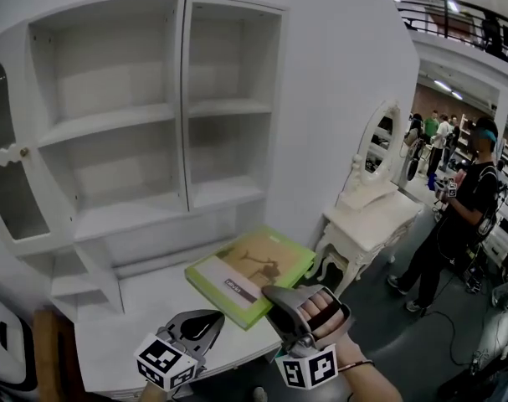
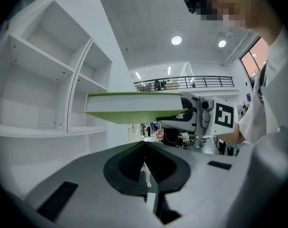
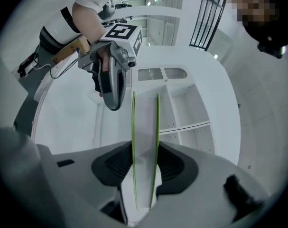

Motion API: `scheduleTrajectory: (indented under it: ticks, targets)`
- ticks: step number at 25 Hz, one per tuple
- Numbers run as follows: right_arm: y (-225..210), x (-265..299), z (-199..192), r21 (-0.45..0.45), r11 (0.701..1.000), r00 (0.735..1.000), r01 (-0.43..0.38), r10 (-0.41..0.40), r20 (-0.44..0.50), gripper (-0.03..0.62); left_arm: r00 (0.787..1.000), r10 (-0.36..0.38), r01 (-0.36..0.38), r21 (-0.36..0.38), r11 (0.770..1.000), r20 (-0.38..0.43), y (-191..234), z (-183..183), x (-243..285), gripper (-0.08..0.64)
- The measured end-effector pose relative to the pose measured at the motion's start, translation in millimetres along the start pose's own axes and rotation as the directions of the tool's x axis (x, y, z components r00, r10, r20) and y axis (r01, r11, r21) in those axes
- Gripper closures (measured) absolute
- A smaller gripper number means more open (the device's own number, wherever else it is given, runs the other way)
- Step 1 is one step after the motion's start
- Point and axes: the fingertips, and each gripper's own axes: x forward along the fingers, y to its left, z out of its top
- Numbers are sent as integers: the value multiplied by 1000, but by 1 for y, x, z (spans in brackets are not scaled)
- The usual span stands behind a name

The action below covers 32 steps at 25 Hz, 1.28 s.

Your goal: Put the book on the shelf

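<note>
A green-edged book [image 1: 249,275] with a pale cover is held flat over the white desk [image 1: 120,333], below the white shelf unit [image 1: 145,115]. My right gripper [image 1: 280,296] is shut on its near right corner. In the right gripper view the book [image 3: 144,141] stands on edge between the pads, white pages showing between two green covers. My left gripper [image 1: 205,322] hovers just left of the book's near edge, jaws together with nothing in them. The left gripper view shows the book [image 2: 134,107] above and ahead of its jaws, with the right gripper [image 2: 191,117] clamped on it.
The shelf unit has bare compartments in two columns, and an open arched door [image 1: 11,182] hangs at its left. A white dressing table with an oval mirror [image 1: 371,212] stands to the right. A person [image 1: 459,216] stands on the floor beyond it.
</note>
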Motion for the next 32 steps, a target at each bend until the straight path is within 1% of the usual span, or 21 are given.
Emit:
scheduleTrajectory:
  ticks: [8, 15, 22, 26, 29, 32]
  targets:
    - [-22, 35, -60, -5, 1000, 998, -18, 19, 67, 441, 999, 46, -46, -6, 999, 23, 22, 26, 63, 552]
    - [-44, 61, -101, -19, 1000, 990, 0, 3, 142, 440, 995, 96, -96, -9, 995, 24, 43, 37, 111, 552]
    - [-63, 88, -115, -54, 999, 977, -1, 13, 213, 440, 991, 135, -134, -29, 991, 25, 70, 52, 135, 552]
    - [-86, 103, -115, -62, 998, 969, -1, 17, 245, 440, 991, 131, -131, -17, 991, 14, 86, 65, 140, 552]
    - [-100, 106, -113, -67, 998, 969, 20, -3, 246, 440, 992, 126, -126, -7, 992, 9, 93, 68, 139, 552]
    - [-119, 112, -111, -76, 996, 970, 44, -24, 242, 440, 995, 101, -101, -11, 995, 6, 98, 78, 140, 552]
